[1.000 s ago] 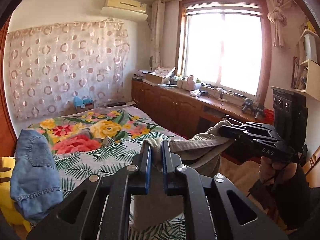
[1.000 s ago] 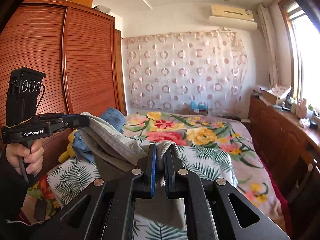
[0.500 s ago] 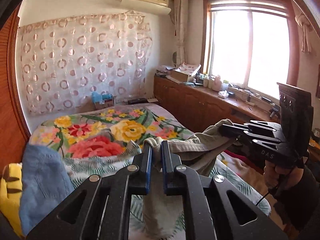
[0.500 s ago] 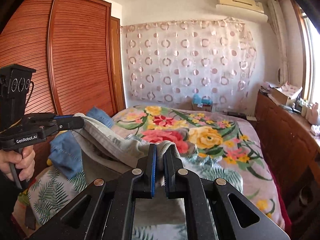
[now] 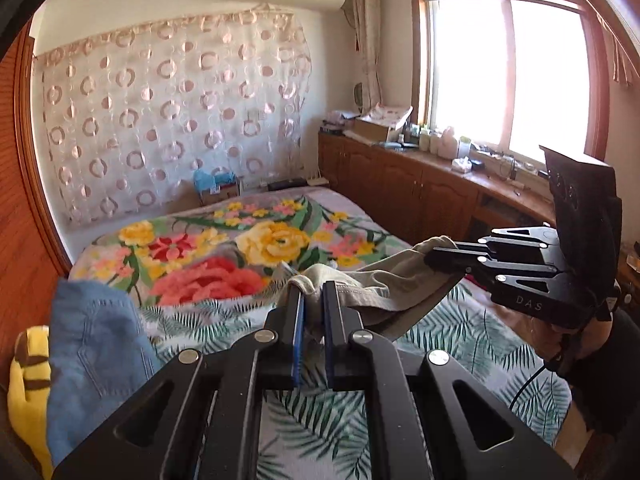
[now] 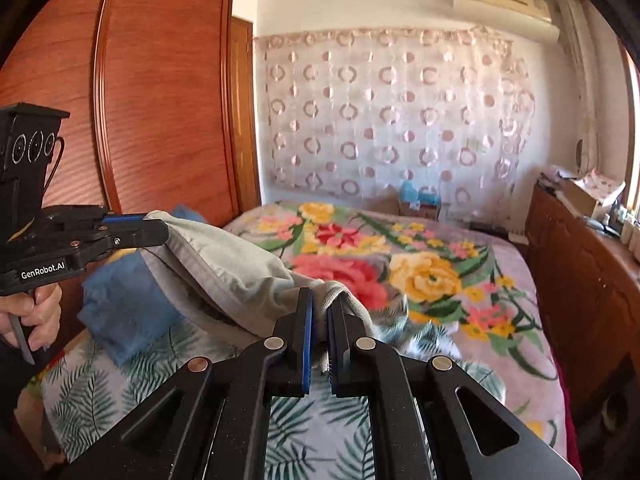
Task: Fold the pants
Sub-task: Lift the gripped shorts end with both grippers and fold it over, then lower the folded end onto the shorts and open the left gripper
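Grey-beige pants (image 5: 384,284) hang stretched in the air between my two grippers, above a floral bedspread (image 5: 224,248). My left gripper (image 5: 312,292) is shut on one end of the cloth. My right gripper (image 6: 320,304) is shut on the other end of the pants (image 6: 224,264). In the left wrist view the right gripper (image 5: 436,254) shows at the right, held by a hand, with cloth bunched at its tips. The right wrist view has the left gripper (image 6: 160,230) at the left. The part of the pants below the fingers is hidden.
Folded blue jeans (image 5: 96,348) and a yellow striped soft toy (image 5: 28,392) lie at the bed's left side. A wooden wardrobe (image 6: 152,112) stands along that side. Low wooden cabinets (image 5: 404,192) with clutter run under the window on the right. A patterned curtain covers the far wall.
Both grippers have swung leftward across the room with the pants still stretched between them. The bed and curtain now fill more of each view; the window has slid right.
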A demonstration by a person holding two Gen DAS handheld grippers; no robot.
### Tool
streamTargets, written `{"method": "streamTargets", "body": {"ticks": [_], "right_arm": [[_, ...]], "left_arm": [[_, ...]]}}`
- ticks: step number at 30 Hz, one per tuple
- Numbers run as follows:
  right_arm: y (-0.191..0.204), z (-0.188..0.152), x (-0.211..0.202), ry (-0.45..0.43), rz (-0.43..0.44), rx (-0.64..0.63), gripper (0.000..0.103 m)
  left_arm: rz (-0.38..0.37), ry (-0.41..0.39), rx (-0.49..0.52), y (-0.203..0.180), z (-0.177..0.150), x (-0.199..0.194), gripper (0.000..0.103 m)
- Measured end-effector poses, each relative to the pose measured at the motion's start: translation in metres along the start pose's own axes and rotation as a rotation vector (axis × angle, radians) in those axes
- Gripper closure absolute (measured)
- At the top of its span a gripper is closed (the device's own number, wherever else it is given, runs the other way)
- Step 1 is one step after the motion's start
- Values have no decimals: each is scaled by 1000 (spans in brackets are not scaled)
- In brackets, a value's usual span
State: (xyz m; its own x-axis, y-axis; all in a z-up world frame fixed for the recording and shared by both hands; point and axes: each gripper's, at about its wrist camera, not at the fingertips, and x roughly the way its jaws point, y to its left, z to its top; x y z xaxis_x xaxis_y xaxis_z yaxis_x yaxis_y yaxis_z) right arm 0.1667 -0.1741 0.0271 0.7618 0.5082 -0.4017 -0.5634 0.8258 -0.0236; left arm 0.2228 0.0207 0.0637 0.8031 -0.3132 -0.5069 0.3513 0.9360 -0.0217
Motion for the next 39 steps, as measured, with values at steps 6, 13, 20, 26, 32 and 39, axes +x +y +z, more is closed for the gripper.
{"method": "streamTargets", "body": {"ticks": [6, 13, 20, 26, 32, 39], "right_arm": [[7, -6, 3, 77, 16, -7, 97], [12, -5, -17, 120, 18, 4, 97], [24, -13, -37, 178, 19, 28, 97], [31, -24, -51, 213, 33, 52, 97], [29, -35, -55, 240, 52, 84, 97], [32, -57, -56, 276, 61, 125, 97]], "left_arm": [[-5, 47, -12, -6, -33, -17, 94], [-27, 84, -20, -25, -63, -32, 94], [-33, 98, -27, -40, -88, -47, 94], [-42, 118, -63, -52, -120, -60, 94], [-51, 166, -108, -60, -158, -60, 94], [-40, 221, -135, -63, -184, -52, 94]]}}
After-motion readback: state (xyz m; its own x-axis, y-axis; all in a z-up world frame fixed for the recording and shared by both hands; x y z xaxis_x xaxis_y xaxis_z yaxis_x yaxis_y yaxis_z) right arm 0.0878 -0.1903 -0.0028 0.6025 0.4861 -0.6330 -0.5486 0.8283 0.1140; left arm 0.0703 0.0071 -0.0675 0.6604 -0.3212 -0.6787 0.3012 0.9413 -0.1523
